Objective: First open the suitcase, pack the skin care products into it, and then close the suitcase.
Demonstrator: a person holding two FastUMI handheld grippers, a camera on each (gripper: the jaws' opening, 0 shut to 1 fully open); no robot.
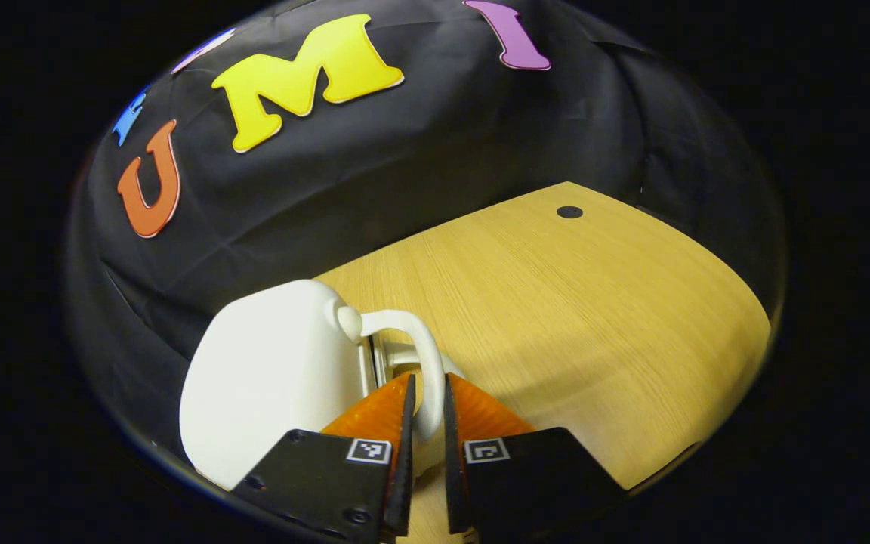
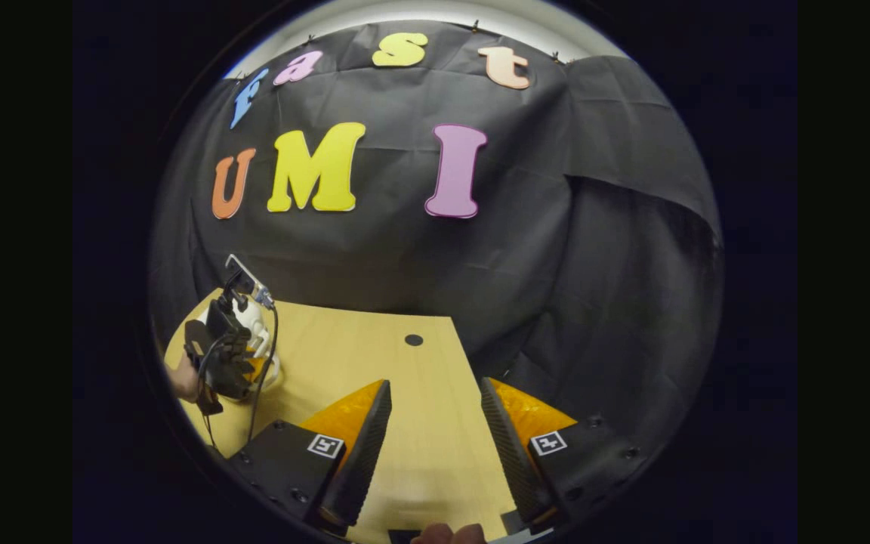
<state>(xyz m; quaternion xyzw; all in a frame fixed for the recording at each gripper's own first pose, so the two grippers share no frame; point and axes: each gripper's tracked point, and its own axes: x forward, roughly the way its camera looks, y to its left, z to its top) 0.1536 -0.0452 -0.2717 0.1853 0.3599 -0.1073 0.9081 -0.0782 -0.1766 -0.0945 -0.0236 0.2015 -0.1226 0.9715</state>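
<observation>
Suitcase: a small white hard-shell suitcase (image 1: 269,378) stands on the near left part of the counter, its rounded shell toward the black cloth wall, its seam edge toward the open wood. In the right gripper view it shows as a small white shape (image 2: 252,321) at the far left, mostly hidden behind the other gripper.
Handle: a white loop handle (image 1: 424,363) arches off the suitcase's right side, from a round knob at the top down to the fingers.
Left gripper: the left gripper (image 1: 426,408) has its fingers nearly together, one on each side of the handle loop; both fingers appear to press on the handle.
Left gripper from afar: in the right gripper view it (image 2: 227,355) sits over the suitcase, a cable hanging from it and a hand (image 2: 182,381) holding it at the left edge.
Right gripper: the right gripper (image 2: 435,423) hangs over bare wood with its fingers wide apart and nothing between them.
Counter: light wood grain (image 1: 593,317), with a small round dark spot (image 1: 569,212) near its far edge; the same spot (image 2: 414,340) lies beyond the right gripper's fingers.
Wall: black cloth (image 2: 541,249) hangs behind and to the right of the counter.
</observation>
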